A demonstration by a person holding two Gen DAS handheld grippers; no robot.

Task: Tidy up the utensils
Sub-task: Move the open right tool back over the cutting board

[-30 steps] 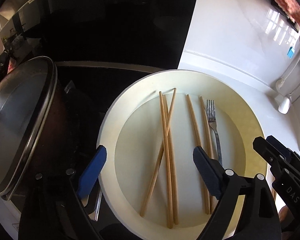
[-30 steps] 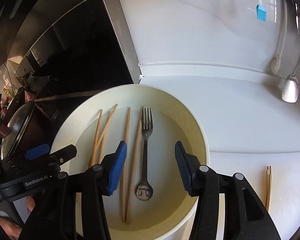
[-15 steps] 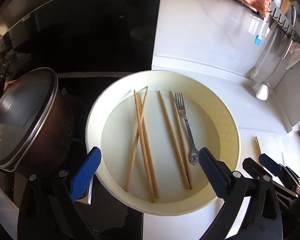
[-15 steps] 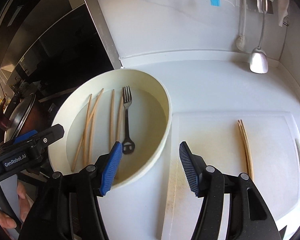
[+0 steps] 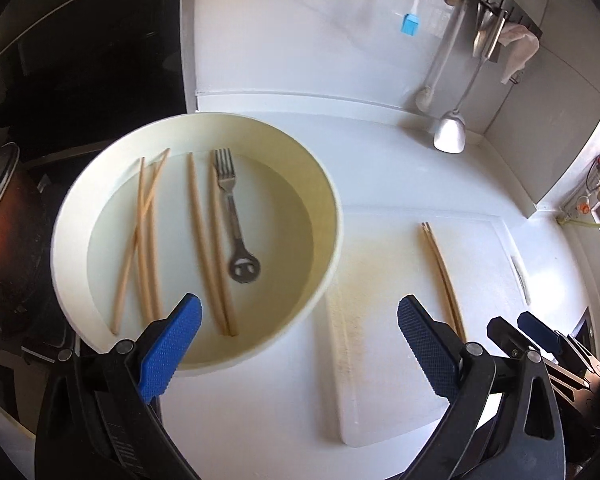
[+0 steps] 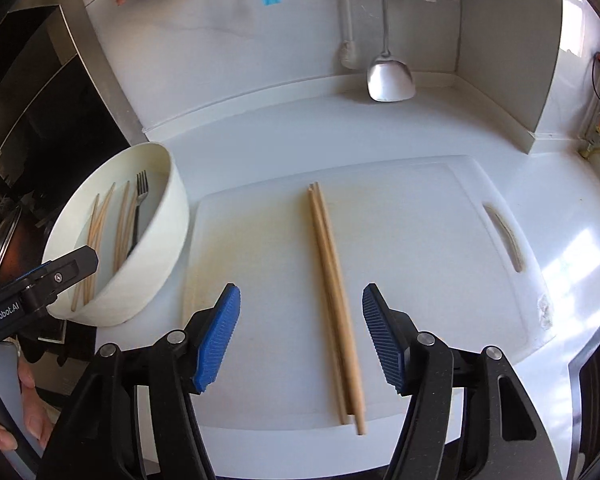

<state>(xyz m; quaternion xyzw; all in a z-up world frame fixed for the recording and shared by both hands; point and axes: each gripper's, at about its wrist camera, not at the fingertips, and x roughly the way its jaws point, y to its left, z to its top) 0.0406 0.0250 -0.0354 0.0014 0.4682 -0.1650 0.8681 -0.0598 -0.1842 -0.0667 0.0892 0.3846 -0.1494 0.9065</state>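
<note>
white worktop [image 6: 380, 128] runs to a white wall with a rail of hanging utensils; a dark hob sits at the left. on the worktop lies a white cutting board [image 6: 440, 240], and touching its left edge stands a cream bowl [image 5: 76, 216]. bowl contents: five loose chopsticks [image 5: 198, 220] and a fork [image 5: 230, 204], tines toward the wall, all lying roughly parallel, long axes front to back. a chopstick pair [image 6: 334, 292] lies on the board, sticks touching, long axis front to back, narrow tips toward the wall. right tool [image 6: 300, 336] points steeply down over the near part of that pair; the pair lies between its blue pads, untouched, jaws opening. left tool [image 5: 300, 344] hangs with jaws wide and empty, one pad over the bowl's near rim, the other over the board. a hand [image 6: 8, 412] grips the left tool's handle.
</note>
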